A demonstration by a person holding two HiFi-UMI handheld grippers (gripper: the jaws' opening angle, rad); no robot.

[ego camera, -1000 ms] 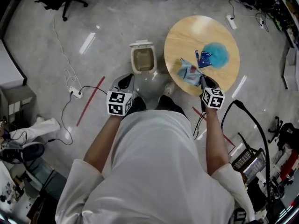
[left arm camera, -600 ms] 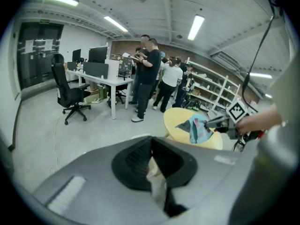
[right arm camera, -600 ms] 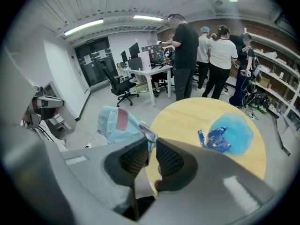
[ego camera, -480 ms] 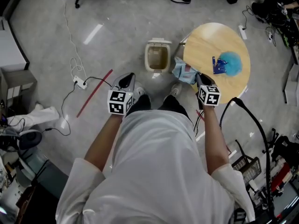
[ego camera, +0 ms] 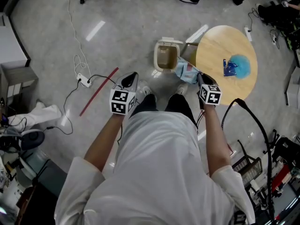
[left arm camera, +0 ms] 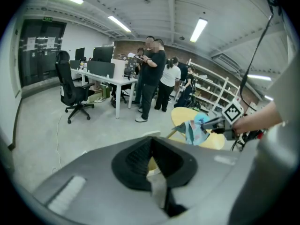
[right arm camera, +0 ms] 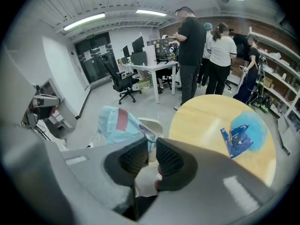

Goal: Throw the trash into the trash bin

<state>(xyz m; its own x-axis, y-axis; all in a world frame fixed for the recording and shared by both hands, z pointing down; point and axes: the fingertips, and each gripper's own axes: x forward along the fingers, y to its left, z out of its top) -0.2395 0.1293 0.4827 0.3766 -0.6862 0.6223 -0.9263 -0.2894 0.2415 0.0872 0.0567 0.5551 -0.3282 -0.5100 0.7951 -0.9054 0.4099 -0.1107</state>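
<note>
My right gripper (ego camera: 198, 78) (right arm camera: 151, 143) is shut on a crumpled light blue wrapper (ego camera: 185, 71) (right arm camera: 120, 123) with a red patch. It holds the wrapper off the table's left edge, just right of the small beige trash bin (ego camera: 167, 57) (right arm camera: 153, 124), whose lid stands open. On the round wooden table (ego camera: 220, 43) (right arm camera: 206, 118) lie a dark blue packet (ego camera: 228, 68) (right arm camera: 233, 142) and a light blue puff (ego camera: 242, 63) (right arm camera: 251, 124). My left gripper (ego camera: 131, 80) (left arm camera: 151, 142) is shut and empty, low over the floor left of the bin. The left gripper view shows the wrapper (left arm camera: 194, 128) hanging from the right gripper (left arm camera: 213, 124).
A red tape line (ego camera: 98, 92), a power strip (ego camera: 85, 82) and loose cables lie on the floor to the left. A thick black cable (ego camera: 255, 125) arcs at my right side. People (right arm camera: 192, 41) stand beyond the table near desks and office chairs (left arm camera: 72, 90).
My right gripper has carried the wrapper left, off the table and up beside the bin. The left gripper has shifted along with it, and the bin now lies straight ahead.
</note>
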